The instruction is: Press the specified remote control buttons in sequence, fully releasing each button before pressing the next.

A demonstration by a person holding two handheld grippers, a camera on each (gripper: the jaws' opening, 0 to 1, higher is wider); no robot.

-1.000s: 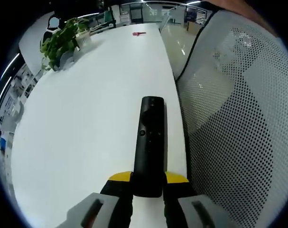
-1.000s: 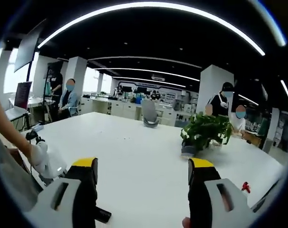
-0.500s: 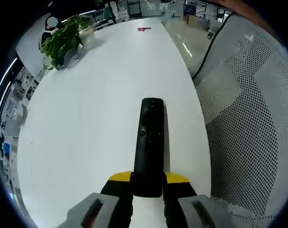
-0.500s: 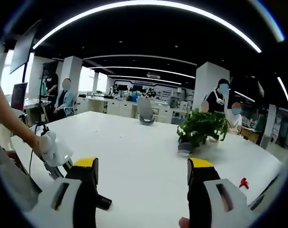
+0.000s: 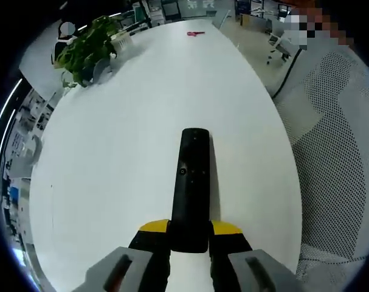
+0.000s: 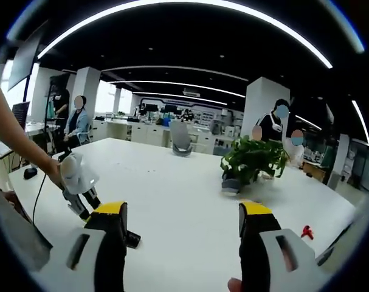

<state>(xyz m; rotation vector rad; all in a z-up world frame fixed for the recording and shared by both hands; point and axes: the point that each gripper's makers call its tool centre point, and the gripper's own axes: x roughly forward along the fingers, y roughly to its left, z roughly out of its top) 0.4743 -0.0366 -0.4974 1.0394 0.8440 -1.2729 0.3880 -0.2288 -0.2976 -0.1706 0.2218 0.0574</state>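
Between the left gripper jaws in the left gripper view: black remote, clamped at its near end by the yellow-tipped jaws, pointing to 12 o'clock, held over the white table. Small buttons on its upper face, labels too small to read. Potted plant at 11 o'clock, small red object at 12 near the far table edge, mesh chair back at 3 o'clock.

Right gripper view: right gripper jaws stand wide apart, nothing between them, aimed across the table. Left gripper with the remote tip sits at 8 o'clock, a person's forearm above it. Plant at 1 o'clock, red object at 4 o'clock, grey chair at 12. People stand and sit in the background.
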